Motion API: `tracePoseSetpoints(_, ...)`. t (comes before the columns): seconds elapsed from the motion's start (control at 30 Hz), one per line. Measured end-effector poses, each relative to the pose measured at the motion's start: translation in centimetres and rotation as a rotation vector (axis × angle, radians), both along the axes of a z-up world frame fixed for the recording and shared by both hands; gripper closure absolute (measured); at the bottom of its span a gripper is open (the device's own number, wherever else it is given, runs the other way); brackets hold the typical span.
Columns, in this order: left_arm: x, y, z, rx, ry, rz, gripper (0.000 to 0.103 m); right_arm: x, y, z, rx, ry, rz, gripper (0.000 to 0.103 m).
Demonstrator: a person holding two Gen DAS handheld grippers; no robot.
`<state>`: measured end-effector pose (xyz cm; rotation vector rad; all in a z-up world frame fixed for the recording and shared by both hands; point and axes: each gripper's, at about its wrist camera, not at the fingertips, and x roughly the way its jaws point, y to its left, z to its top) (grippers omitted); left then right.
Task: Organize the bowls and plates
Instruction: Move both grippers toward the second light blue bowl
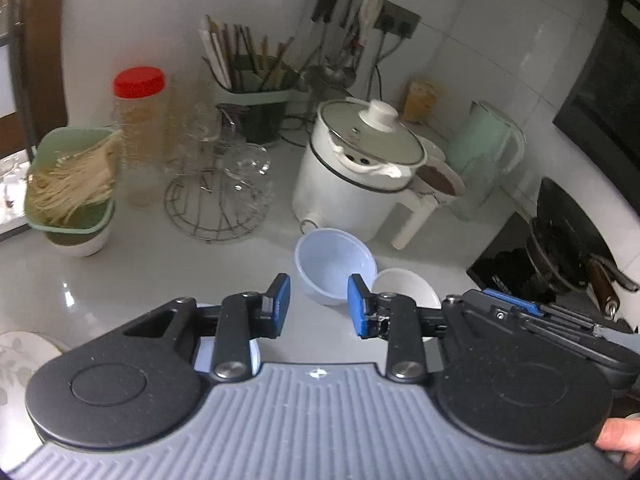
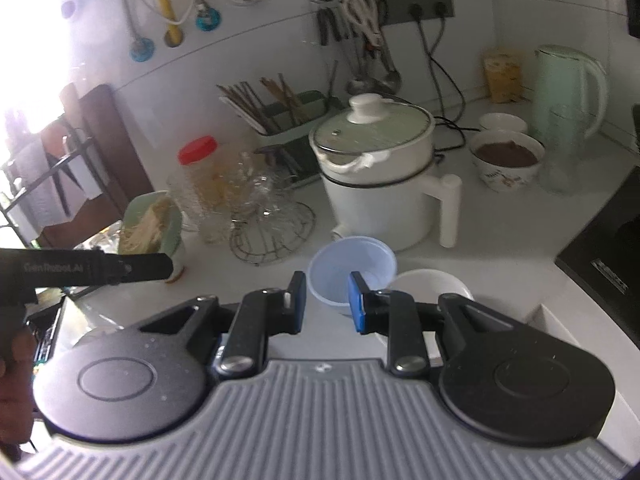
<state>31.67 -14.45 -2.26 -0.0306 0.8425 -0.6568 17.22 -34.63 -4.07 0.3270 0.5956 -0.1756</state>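
The left gripper (image 1: 319,304) hangs over the counter (image 1: 160,272) with its jaws apart, holding nothing. The right gripper (image 2: 327,300) is likewise spread and empty. Just ahead of both, a pale blue bowl (image 1: 335,266) touches a white bowl (image 1: 406,288) beside the white cooker (image 1: 356,168).

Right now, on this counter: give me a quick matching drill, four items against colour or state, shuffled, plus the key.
Items:
1. jar lid
2. kettle
3. bowl by the pot
4. bowl by the kettle

States:
A. pale blue, empty
B. red
C. holds something dark brown
D. mint green

Pairs: 1-B, 2-D, 3-A, 4-C
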Motion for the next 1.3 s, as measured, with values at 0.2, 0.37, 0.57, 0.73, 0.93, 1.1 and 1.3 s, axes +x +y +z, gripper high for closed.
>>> tracePoseSetpoints(0.2,0.3,-1.4,-1.3,0.033,0.025,-0.049,0.066,-0.4,-0.6,-1.0,0.016,0.034,-0.046,0.076)
tracePoseSetpoints(0.37,0.7,-2.1,-2.9,0.065,0.053,-0.055,0.066,0.1,-0.8,-1.5,0.018,0.057,-0.05,0.076)
tracePoseSetpoints(0.57,2.4,-3.2,-4.1,0.078,0.074,-0.044,0.06,1.2,-1.6,-2.5,0.038,0.079,-0.051,0.076)
tracePoseSetpoints(0.73,4.1,-4.5,-4.9,0.092,0.089,-0.04,0.058,2.5,-2.8,-3.3,0.056,0.1,-0.057,0.076)
tracePoseSetpoints(0.93,6.5,-6.0,-6.2,0.103,0.128,-0.027,0.056,4.6,-4.9,-3.9,0.085,0.113,-0.083,0.052)
tracePoseSetpoints(1.1,9.1,-6.7,-7.6,0.116,0.162,0.003,0.053,6.4,-6.3,-4.9,0.11,0.13,-0.088,0.05)
tracePoseSetpoints(1.3,12.0,-8.0,-9.3,0.121,0.201,0.014,0.053,8.6,-7.6,-6.6,0.132,0.16,-0.092,0.05)
